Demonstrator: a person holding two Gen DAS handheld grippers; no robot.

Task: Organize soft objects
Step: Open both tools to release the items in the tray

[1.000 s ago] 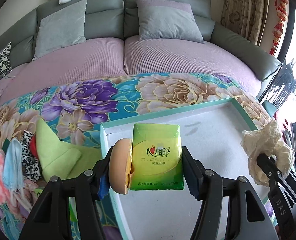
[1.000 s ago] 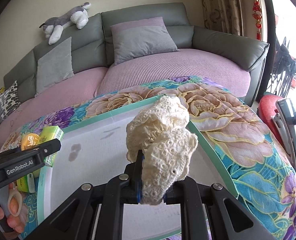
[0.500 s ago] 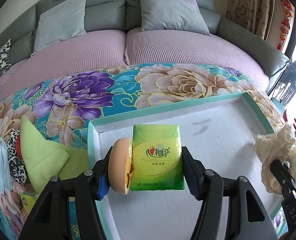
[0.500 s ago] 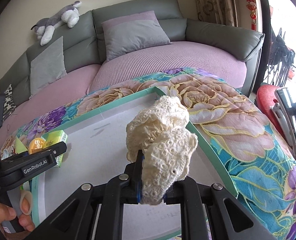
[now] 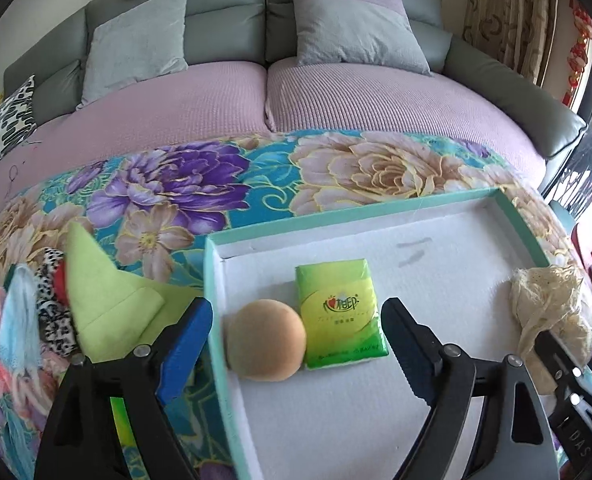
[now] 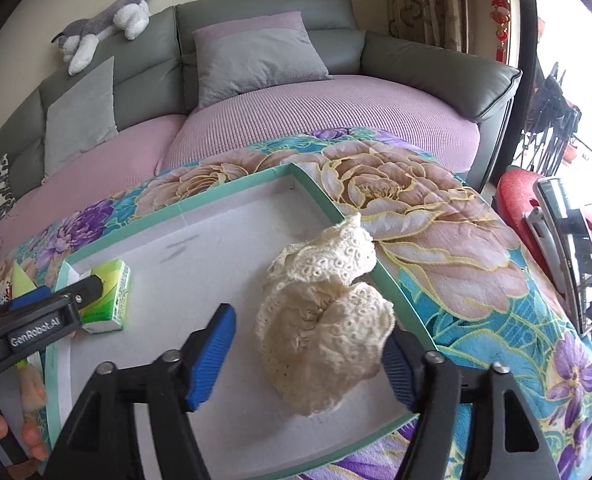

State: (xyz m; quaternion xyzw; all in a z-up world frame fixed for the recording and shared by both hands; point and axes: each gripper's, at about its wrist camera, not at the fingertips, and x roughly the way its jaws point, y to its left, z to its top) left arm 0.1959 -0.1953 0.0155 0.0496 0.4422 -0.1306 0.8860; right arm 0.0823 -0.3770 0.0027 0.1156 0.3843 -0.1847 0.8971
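While both tools spread their jaws, the soft items lie released inside the tray. The tissue pack rests flat near the tray's left wall, the sponge puff touching its left side and close against that wall. The lace cloth sits bunched at the tray's right edge, its upper frill draped over the rim.

The left tool is opening, pads clear of pack and puff. The right tool is opening; the cloth lies between its jaws, though whether the right pad is clear of it cannot be told.

Recommendation: draw each tool straight back and upward, jaws wide, so no pad drags an item; the lace may snag and should be watched. The overhanging frill merits a nudge inward.

Only the left wrist view shows the puff and the unsorted pile on the floral cover beyond the tray's left wall. Only the right wrist view shows the frill crossing the rim and the person's fingers.
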